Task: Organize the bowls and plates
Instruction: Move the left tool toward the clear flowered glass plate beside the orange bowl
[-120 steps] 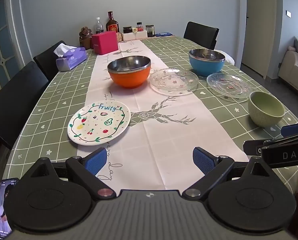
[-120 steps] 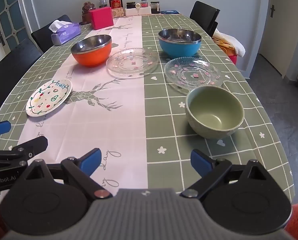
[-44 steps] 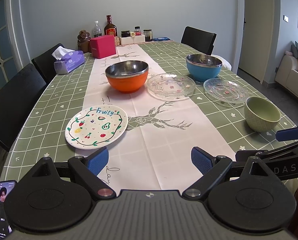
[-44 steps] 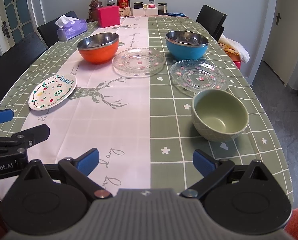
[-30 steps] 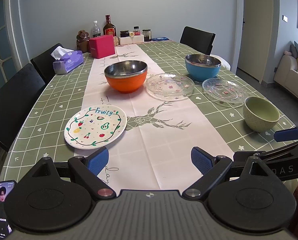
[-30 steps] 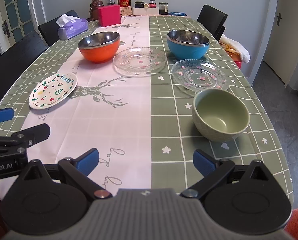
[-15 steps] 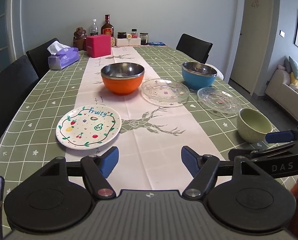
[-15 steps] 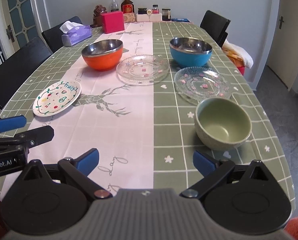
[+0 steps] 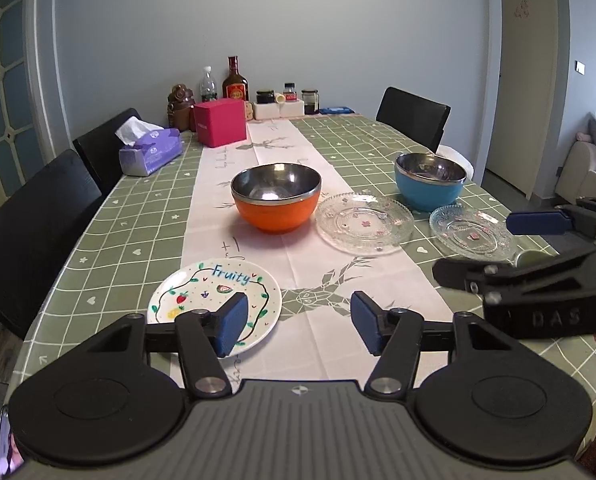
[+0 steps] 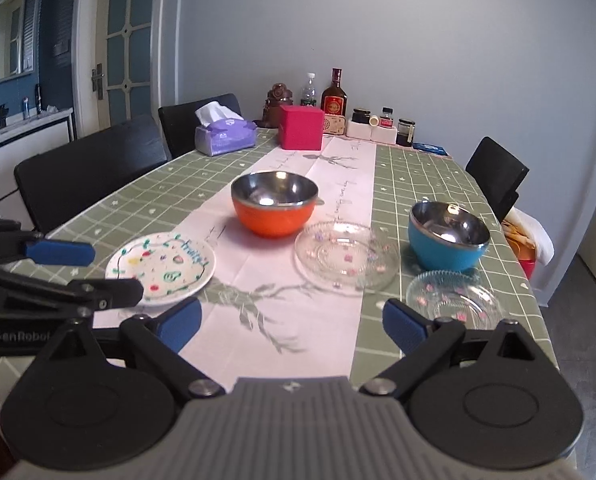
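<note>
A white "Fruity" plate [image 9: 213, 300] lies nearest, on the pale runner's left. Behind it stand an orange steel-lined bowl [image 9: 275, 200], a clear glass plate [image 9: 364, 224], a blue bowl [image 9: 430, 182] and a second glass plate [image 9: 472, 234]. Only a sliver of the green bowl [image 9: 532, 257] shows behind the right gripper's finger. My left gripper [image 9: 298, 326] hangs above the runner beside the Fruity plate, its jaws closing on nothing. My right gripper [image 10: 293, 326] hovers over the runner near the second glass plate [image 10: 454, 298], wide, jaws closing slightly, empty.
The table [image 9: 137, 208] has a green checked cloth. A purple tissue pack [image 9: 149, 152], a pink box [image 9: 219, 122], bottles and jars stand at its far end. Black chairs [image 9: 33, 224] line the left side, and another chair [image 9: 414, 118] stands at the far right. A phone lies at bottom left.
The left jaws have drawn closer together. Both grippers have risen and moved forward. The right wrist view has swung left, and the green bowl has dropped out of it.
</note>
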`<state>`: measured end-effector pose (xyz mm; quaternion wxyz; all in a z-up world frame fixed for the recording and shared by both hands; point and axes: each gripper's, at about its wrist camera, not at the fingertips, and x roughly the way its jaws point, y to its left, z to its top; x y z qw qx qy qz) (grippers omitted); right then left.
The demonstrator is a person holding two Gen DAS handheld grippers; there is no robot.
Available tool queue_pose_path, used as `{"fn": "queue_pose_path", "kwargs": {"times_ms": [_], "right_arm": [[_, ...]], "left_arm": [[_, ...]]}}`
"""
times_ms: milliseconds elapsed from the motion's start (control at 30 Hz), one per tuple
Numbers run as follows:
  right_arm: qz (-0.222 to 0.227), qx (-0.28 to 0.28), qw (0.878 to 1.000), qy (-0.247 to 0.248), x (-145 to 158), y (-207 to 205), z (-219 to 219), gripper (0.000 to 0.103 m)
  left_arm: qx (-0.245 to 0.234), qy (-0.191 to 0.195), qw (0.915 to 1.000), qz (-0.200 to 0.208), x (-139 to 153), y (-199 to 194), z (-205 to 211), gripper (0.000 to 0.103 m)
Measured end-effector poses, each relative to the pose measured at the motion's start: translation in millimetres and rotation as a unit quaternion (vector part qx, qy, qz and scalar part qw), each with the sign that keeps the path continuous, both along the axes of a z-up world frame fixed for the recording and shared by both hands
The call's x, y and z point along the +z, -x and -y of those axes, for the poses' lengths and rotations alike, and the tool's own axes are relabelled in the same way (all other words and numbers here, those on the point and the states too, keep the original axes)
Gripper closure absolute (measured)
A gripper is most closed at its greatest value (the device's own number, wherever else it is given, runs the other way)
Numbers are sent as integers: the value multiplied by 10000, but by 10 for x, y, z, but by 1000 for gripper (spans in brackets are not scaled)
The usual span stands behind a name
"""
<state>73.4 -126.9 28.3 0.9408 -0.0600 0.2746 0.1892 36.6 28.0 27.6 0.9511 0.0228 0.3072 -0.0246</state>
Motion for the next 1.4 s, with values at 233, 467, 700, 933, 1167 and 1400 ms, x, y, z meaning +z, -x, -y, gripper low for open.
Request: {"fn": "queue_pose_path", "kwargs": {"times_ms": [233, 467, 700, 933, 1167, 1400], "right_arm": [[-275, -548, 9977, -301, 58, -583, 15, 32], [-950, -1091, 9863, -795, -129, -1140, 81, 50], [-1576, -1556, 9672, -1246, -378, -1574, 241, 58], [-2293, -1900, 9385, -1750, -616, -1947, 396, 67], [-2634, -2189, 9170, -2047, -755, -2138, 573, 68], [-2913, -2364, 8974, -2320, -912, -2255, 748, 77]], "left_arm": [[145, 400, 9989, -198, 37, -548, -156, 49], [413, 1161, 9914, -438, -130, -1090, -283, 65], [570, 1590, 9825, -782, -387, -1516, -349, 72], [511, 1968, 9719, -1186, -610, -1902, -169, 81], [977, 2755, 9474, -1304, -817, -2123, -206, 81], [1164, 2850, 9410, -1407, -942, -2237, -196, 81]]}}
